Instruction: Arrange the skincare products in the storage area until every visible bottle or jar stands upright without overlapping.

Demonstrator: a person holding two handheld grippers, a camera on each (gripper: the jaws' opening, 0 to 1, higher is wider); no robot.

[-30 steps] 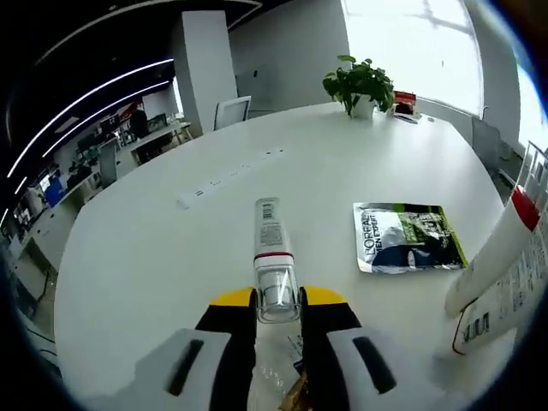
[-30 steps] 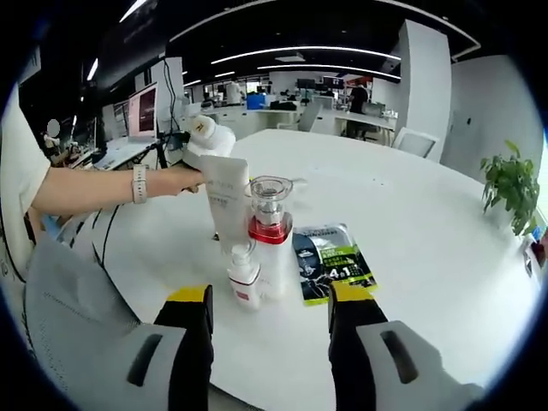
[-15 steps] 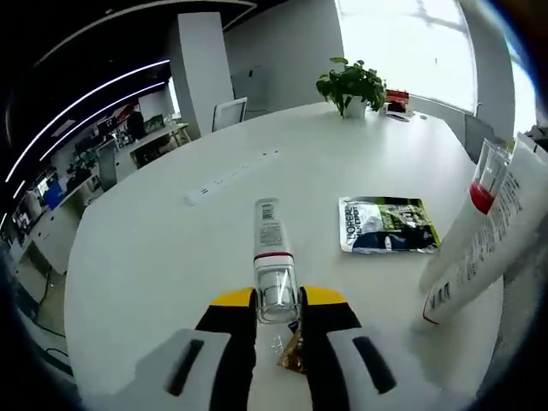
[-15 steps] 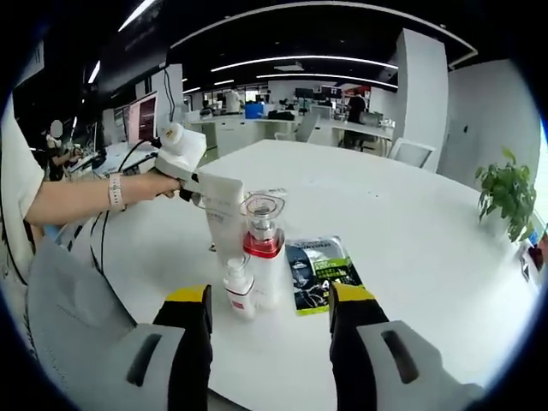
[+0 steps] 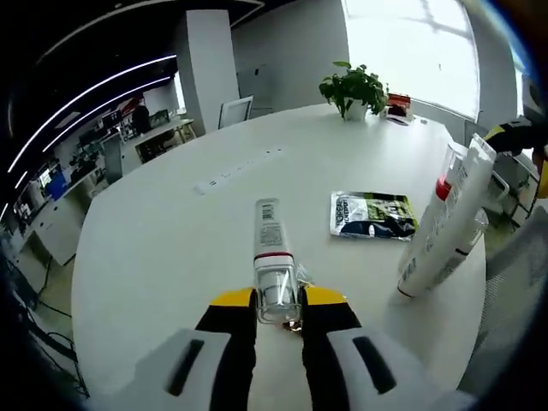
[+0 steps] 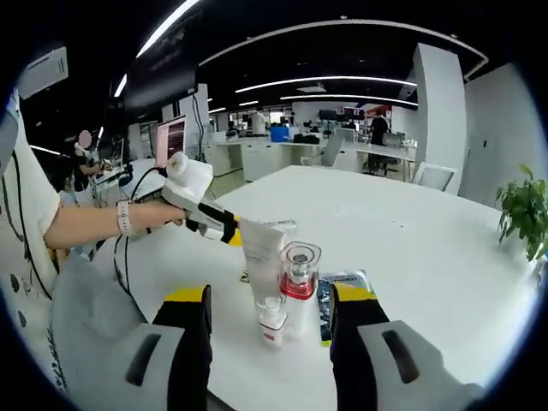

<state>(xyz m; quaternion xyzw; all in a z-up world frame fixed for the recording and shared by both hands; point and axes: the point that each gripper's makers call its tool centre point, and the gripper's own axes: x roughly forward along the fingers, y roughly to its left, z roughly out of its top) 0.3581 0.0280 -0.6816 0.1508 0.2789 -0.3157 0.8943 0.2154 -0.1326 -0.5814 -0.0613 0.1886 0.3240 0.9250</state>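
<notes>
In the left gripper view, the left tongs (image 5: 278,312) stay clamped on a white tube (image 5: 272,261) with a clear cap, held above the white tabletop (image 5: 171,248). The dark sachet (image 5: 374,215) lies flat, now smaller and farther off than a second ago. The standing tube (image 5: 445,224) leans at right, farther in from the edge.

In the right gripper view, the right tongs (image 6: 269,318) stand wide and empty. The red-collared bottle (image 6: 298,287) and small pump bottle (image 6: 272,320) stand upright, touching, now lower between the jaws.
</notes>
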